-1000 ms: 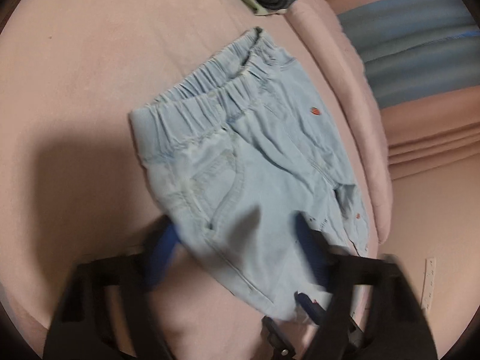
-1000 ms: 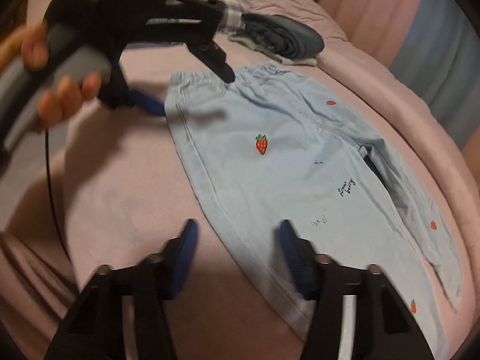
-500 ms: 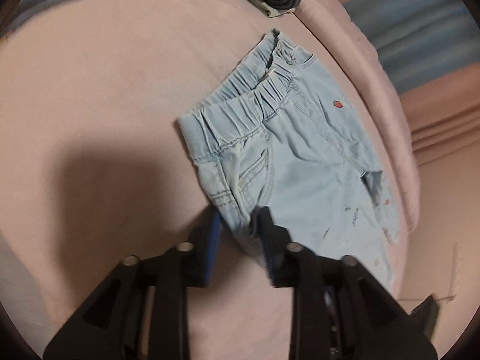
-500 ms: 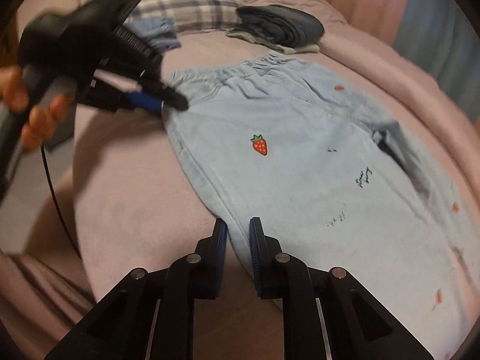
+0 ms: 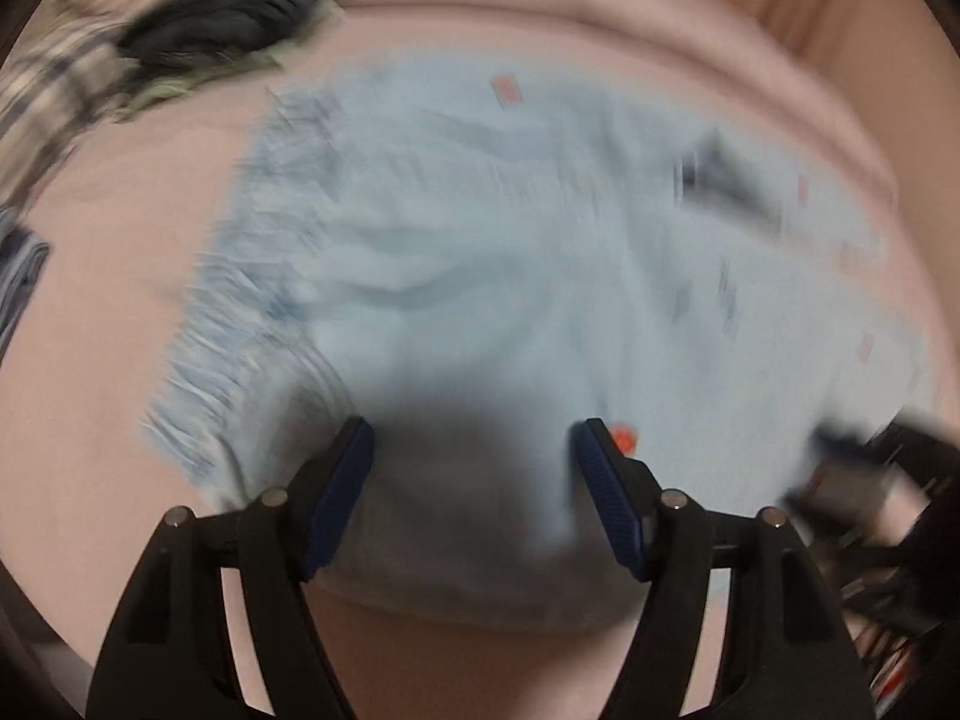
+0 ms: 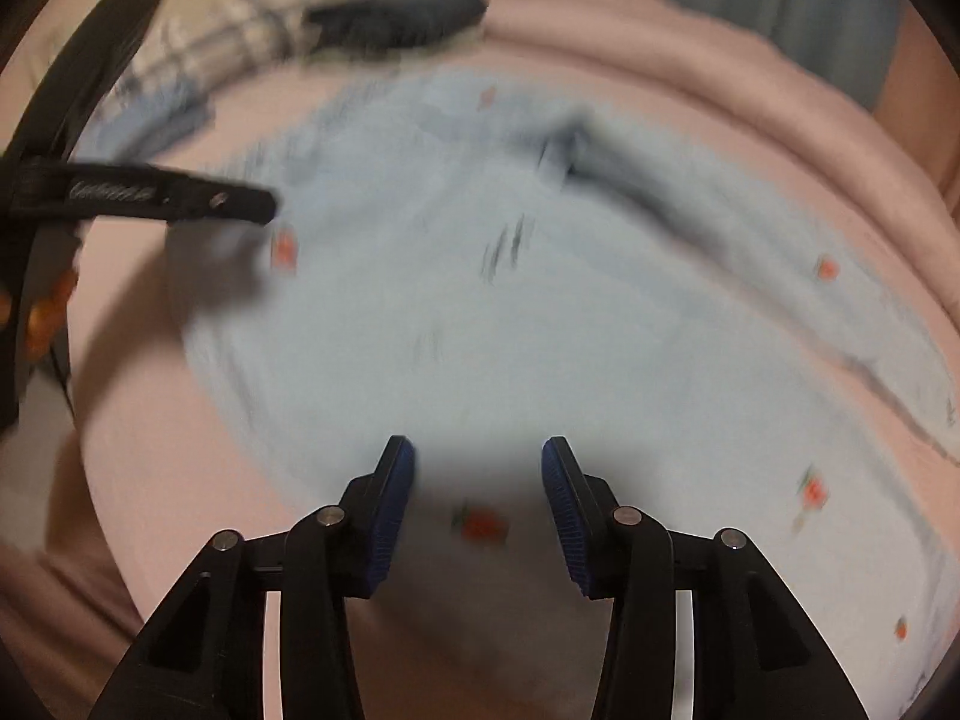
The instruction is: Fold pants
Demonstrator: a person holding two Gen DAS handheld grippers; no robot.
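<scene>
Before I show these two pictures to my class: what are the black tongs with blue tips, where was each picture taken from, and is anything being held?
Each picture comes from a camera mounted on a hand-held gripper, looking along its two blue-padded fingers. The left gripper and the right gripper both hover open over light blue pants with strawberry prints, spread on a pink bedcover. Both jaws have just been opening; the cloth lies below them, unpinched. A dark folded garment lies beyond. Both views are motion-blurred.

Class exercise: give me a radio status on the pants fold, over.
Left gripper and right gripper just opened, nothing pinched. Light blue pants spread on pink bed. Folded clothes beyond, clear.
</scene>
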